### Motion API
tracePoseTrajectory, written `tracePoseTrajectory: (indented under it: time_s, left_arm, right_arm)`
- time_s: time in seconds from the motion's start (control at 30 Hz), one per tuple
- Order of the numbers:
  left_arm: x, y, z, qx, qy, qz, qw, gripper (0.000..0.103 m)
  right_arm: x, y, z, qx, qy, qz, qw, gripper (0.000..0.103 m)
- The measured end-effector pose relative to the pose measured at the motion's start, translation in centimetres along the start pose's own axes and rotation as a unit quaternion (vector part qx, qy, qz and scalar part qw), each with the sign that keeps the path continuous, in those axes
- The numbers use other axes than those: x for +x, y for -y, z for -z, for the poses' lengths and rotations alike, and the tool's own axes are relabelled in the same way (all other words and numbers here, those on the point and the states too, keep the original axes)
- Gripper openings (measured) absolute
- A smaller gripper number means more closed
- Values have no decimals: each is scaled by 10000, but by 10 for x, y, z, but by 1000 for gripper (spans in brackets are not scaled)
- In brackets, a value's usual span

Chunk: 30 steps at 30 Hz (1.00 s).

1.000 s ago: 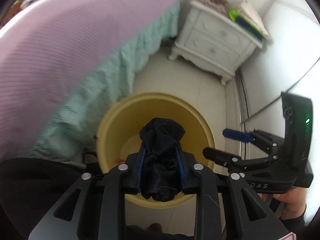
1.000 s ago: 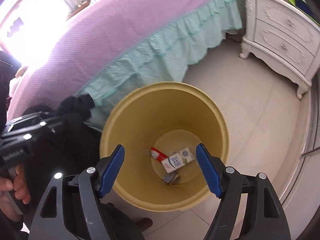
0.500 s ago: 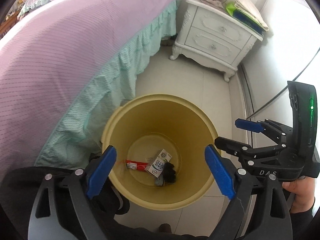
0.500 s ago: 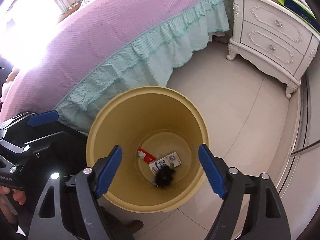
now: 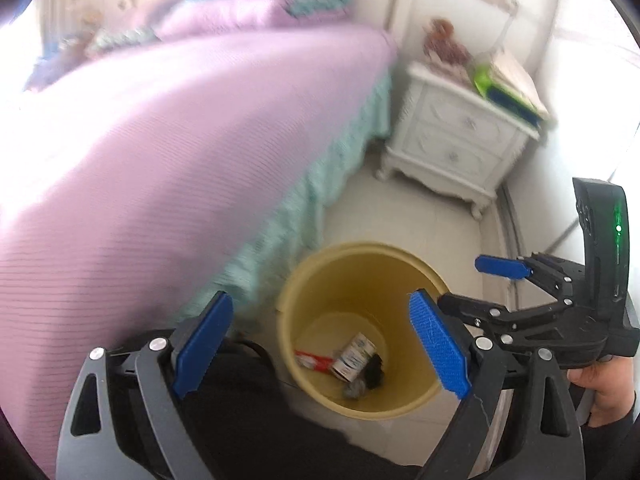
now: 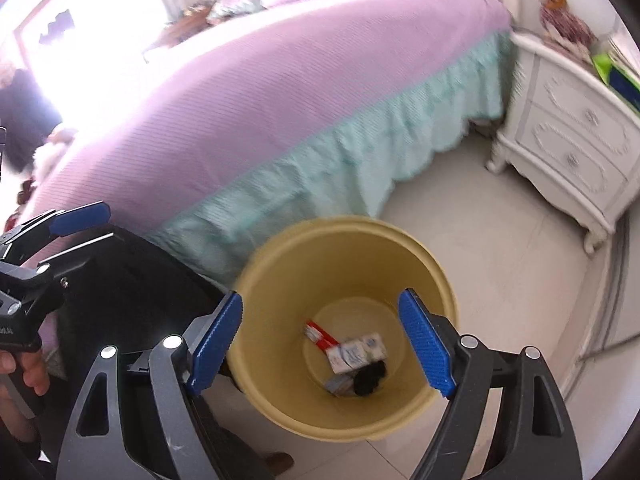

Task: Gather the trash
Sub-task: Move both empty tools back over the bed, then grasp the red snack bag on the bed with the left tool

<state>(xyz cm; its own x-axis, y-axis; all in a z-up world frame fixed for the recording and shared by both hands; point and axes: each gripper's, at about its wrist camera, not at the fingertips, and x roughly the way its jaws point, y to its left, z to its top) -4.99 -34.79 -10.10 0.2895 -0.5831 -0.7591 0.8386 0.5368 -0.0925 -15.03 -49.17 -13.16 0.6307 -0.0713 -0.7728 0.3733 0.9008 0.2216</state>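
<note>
Pale floor tiles (image 5: 420, 216) are filling the left wrist view, with a bed (image 5: 168, 152) under a purple cover lying along the left and a white nightstand (image 5: 452, 148) standing in the far corner. Beside the bed's teal skirt (image 5: 304, 216) a yellow bin (image 5: 304, 304) is sitting upright on the floor. Trash is lying at its bottom: a red wrapper (image 5: 314, 359), a small white carton (image 5: 356, 356) and a black wad (image 5: 374, 370), all close together. Over it the left gripper (image 5: 320, 352) is hanging with its jaws spread wide and nothing between the blue pads (image 5: 202, 344). At the right edge the right gripper (image 5: 460, 284) is showing from the side, gripped by a hand (image 5: 604, 392), its jaws likewise parted and empty. Moving to the right wrist view, the same floor, bed (image 6: 280, 92) and nightstand (image 6: 576, 140) are showing, and the bin (image 6: 436, 280) is sitting near the skirt (image 6: 340, 176). Inside are lying the wrapper (image 6: 320, 334), the carton (image 6: 356, 354) and the wad (image 6: 370, 378). Above the rim the right gripper (image 6: 320, 350) is hanging with its jaws apart and holding nothing. At the left edge the left gripper (image 6: 52, 228) is pointing across, jaws apart, in a hand (image 6: 24, 368)
</note>
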Motion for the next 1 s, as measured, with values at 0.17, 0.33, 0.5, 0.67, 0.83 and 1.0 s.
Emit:
tracePoseTrajectory:
  time_s: [0.17,0.33,0.5,0.67,0.83,1.0]
  left_arm:
    - [-62,-37,4,-312,627,-628,9956,93]
    - [-122,-88,18,-832,1075,-1436,9803,98]
    - [-174,-139,38,-1421,1422,-2252,9533,99]
    - [-213,-186,62,-1994,1571,-2849,9243,99]
    - [-235,-231,85,-2472,1592,-3221,8999,99]
    - [-248,-270,108,-2654,1599,-3495,8842,99]
  right_arm:
    - [-8,-57,-23,-599,406,-480,9962,87]
    - [-5,-117,-49,-996,725,-1161,9856,91]
    - [0,-179,-67,-1477,1009,-1654,9699,95]
    - [3,-240,-80,-1914,1323,-2172,9480,95]
    - [16,-294,-87,-2237,1404,-2463,9325,95]
    - [26,-343,-94,-2558,1438,-2578,9206,95]
